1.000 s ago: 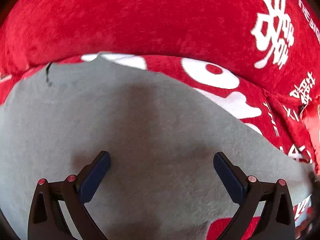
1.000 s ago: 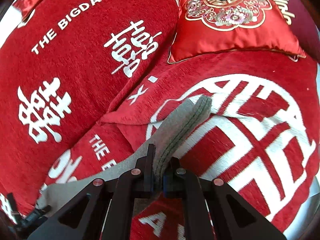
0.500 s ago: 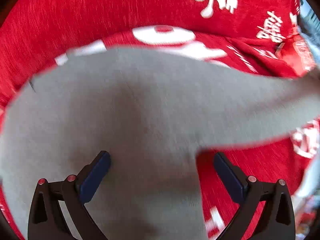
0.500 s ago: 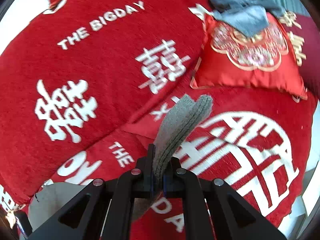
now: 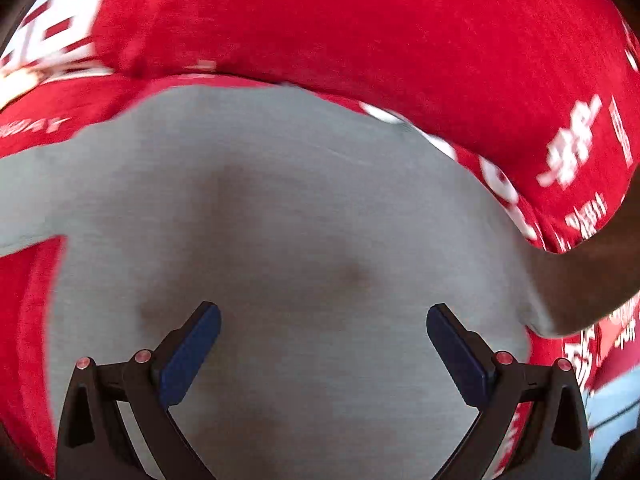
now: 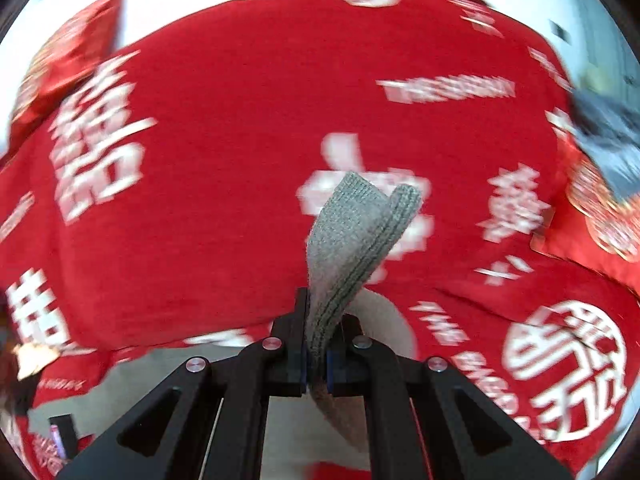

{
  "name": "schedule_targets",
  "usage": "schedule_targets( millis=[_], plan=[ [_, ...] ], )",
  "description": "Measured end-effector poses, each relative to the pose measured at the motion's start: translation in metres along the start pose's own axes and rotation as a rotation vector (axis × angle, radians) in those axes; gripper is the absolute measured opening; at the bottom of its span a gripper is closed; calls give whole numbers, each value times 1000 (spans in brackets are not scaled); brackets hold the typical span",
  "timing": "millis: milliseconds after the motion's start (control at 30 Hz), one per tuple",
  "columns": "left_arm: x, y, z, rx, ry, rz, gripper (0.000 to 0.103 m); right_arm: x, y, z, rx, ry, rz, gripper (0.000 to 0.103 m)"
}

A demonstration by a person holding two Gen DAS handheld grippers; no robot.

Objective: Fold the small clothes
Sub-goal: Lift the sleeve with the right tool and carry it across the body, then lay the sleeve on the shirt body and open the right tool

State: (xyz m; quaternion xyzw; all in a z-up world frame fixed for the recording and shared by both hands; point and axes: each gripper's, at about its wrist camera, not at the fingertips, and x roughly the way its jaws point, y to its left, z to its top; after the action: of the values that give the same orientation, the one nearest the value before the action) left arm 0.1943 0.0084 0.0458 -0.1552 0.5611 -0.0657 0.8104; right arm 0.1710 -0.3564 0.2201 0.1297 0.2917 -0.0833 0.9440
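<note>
- We're holding the left gripper (image 5: 323, 346) with its jaws spread wide, nothing pinched, and the grey garment (image 5: 288, 216) is lying flat right under and ahead of them.
- We're keeping the right gripper (image 6: 316, 354) clamped tight on a ribbed grey edge (image 6: 356, 232) sticking up past its tips, red bedding (image 6: 224, 160) sitting beyond.

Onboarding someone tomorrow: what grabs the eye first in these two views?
The red bedding with bold white characters fills both views. In the right wrist view the right gripper has its jaws shut on a grey knit garment, which sticks up at centre. In the left wrist view the same grey cloth spreads under the open left gripper.
</note>
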Motion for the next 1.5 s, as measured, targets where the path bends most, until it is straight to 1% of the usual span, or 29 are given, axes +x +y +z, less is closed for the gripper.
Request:
schedule_targets(
  millis=[100, 133, 167, 233, 267, 300, 333, 433, 533, 567, 633, 667, 700, 733, 767, 867, 900, 933, 1000, 1033, 1067, 1100, 1133, 1233, 1267, 1300, 1400, 1433, 1500],
  plan=[
    [-12, 47, 2, -65, -29, 11, 103, 7, 82, -9, -94, 21, 89, 6],
    [-15, 62, 1, -89, -33, 13, 103, 14, 113, -17, -134, 37, 116, 6],
    [-17, 73, 0, -106, -36, 15, 103, 20, 136, -25, -165, 49, 128, 6],
    [-24, 97, -4, -135, -47, 20, 103, 38, 187, -48, -238, 87, 150, 6],
    [-28, 109, -7, -148, -54, 25, 103, 48, 204, -59, -263, 110, 157, 6],
    [-26, 113, -9, -160, -60, 26, 103, 58, 220, -72, -285, 139, 166, 6],
    [-31, 124, -13, -177, -67, 28, 103, 72, 240, -89, -313, 177, 173, 6],
    [-41, 157, -24, -245, -78, 14, 103, 105, 272, -127, -374, 255, 170, 6],
    [-46, 173, -31, -282, -84, 10, 103, 139, 295, -169, -427, 346, 156, 6],
    [-47, 177, -33, -290, -86, 8, 103, 147, 298, -180, -437, 379, 159, 7],
    [-50, 182, -36, -302, -90, -1, 103, 164, 304, -201, -442, 470, 191, 13],
    [-52, 183, -38, -308, -95, -4, 103, 168, 307, -209, -443, 510, 211, 32],
    [-54, 185, -39, -315, -101, -7, 103, 169, 309, -213, -451, 518, 235, 46],
    [-56, 186, -41, -320, -105, -11, 103, 163, 314, -215, -472, 508, 289, 82],
    [-61, 188, -44, -328, -113, -19, 103, 159, 318, -215, -485, 526, 325, 92],
    [-74, 191, -52, -345, -138, -18, 103, 138, 327, -211, -516, 560, 461, 92],
    [-79, 191, -54, -346, -147, -17, 103, 129, 326, -207, -521, 554, 491, 92],
    [-83, 190, -53, -344, -157, -13, 103, 115, 321, -197, -523, 519, 506, 92],
    [-86, 183, -47, -323, -168, 2, 103, 99, 302, -181, -494, 464, 507, 92],
    [-87, 173, -42, -291, -170, 20, 103, 94, 280, -170, -452, 445, 485, 92],
    [-85, 165, -37, -265, -169, 30, 103, 95, 267, -162, -423, 441, 453, 92],
    [-81, 152, -29, -235, -165, 33, 103, 99, 245, -154, -386, 444, 401, 92],
    [-76, 137, -19, -207, -158, 21, 103, 109, 218, -148, -350, 450, 316, 92],
    [-65, 92, 2, -122, -155, -27, 103, 131, 149, -142, -303, 476, 123, 92],
    [-60, 74, 10, -87, -158, -43, 103, 136, 127, -140, -277, 487, 86, 92],
    [-51, 58, 22, -59, -155, -69, 103, 139, 98, -139, -227, 492, 56, 92],
    [-15, 19, 47, 1, -121, -109, 103, 144, 50, -133, -120, 497, 35, 92],
    [4, 10, 54, 13, -88, -105, 103, 147, 41, -133, -95, 503, 44, 92],
    [30, 8, 56, 21, -33, -61, 103, 154, 43, -136, -119, 506, 53, 92]
  ],
)
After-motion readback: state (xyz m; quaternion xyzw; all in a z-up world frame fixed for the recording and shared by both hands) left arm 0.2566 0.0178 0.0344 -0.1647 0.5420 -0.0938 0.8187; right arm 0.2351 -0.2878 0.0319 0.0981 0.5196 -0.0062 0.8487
